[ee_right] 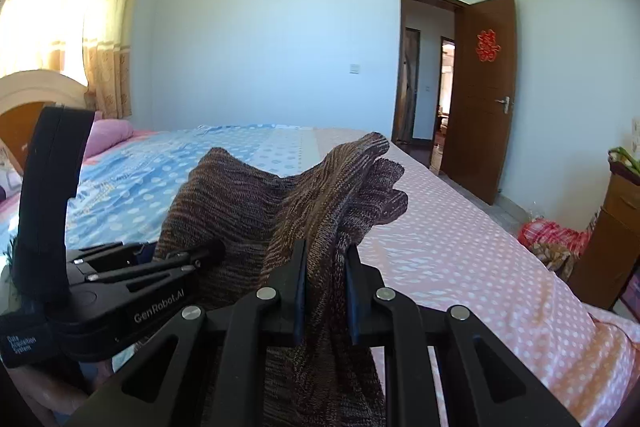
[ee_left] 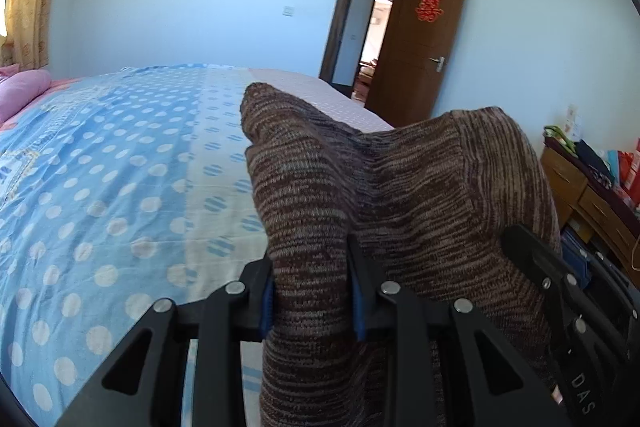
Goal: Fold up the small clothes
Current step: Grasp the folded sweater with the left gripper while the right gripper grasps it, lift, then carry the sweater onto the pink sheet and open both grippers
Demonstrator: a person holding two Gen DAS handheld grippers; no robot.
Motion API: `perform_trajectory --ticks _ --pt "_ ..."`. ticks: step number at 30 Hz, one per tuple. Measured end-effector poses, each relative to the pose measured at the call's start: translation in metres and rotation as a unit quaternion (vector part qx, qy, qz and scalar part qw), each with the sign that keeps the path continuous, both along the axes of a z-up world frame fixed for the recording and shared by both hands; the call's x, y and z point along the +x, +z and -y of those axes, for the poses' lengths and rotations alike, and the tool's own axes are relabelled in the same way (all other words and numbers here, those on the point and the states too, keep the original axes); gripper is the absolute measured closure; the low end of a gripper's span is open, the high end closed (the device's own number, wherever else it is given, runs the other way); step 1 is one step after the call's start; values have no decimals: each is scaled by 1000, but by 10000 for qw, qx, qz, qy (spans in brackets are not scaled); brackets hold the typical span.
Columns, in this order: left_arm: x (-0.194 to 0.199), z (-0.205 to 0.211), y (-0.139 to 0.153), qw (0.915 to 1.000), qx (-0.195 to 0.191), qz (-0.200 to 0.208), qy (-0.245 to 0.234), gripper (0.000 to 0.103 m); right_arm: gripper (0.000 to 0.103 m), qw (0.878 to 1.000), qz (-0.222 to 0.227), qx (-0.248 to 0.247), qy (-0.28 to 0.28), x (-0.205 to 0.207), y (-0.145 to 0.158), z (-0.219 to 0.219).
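Note:
A brown striped knit garment (ee_left: 400, 187) is held up above the bed by both grippers. My left gripper (ee_left: 314, 291) is shut on one bunched edge of it; the cloth rises between the blue pads and drapes over to the right. My right gripper (ee_right: 326, 291) is shut on another edge of the same garment (ee_right: 256, 203), which stands up in folds ahead of the fingers. The left gripper's body (ee_right: 120, 291) shows at the left of the right wrist view, close beside the right one. The right gripper's body (ee_left: 560, 287) shows at the right of the left wrist view.
The bed (ee_left: 100, 187) with a blue polka-dot sheet and a pink polka-dot part (ee_right: 460, 247) lies below. A pink pillow (ee_right: 110, 133) is at the headboard. An open brown door (ee_right: 480, 99) is at the far right. A wooden dresser (ee_left: 588, 195) with clutter stands right of the bed.

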State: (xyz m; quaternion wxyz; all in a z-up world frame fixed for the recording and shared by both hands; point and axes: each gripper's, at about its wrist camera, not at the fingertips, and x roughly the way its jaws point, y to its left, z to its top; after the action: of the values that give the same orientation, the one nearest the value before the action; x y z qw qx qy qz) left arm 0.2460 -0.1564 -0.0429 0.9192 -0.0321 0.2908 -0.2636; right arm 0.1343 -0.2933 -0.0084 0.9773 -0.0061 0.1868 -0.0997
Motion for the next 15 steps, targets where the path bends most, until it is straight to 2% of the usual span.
perform_trajectory --ticks 5,15 --pt "-26 26 6 9992 49 33 -392 73 87 9991 36 234 -346 -28 11 27" --pt "-63 73 11 9962 -19 -33 -866 73 87 9959 -18 75 -897 -75 13 63"
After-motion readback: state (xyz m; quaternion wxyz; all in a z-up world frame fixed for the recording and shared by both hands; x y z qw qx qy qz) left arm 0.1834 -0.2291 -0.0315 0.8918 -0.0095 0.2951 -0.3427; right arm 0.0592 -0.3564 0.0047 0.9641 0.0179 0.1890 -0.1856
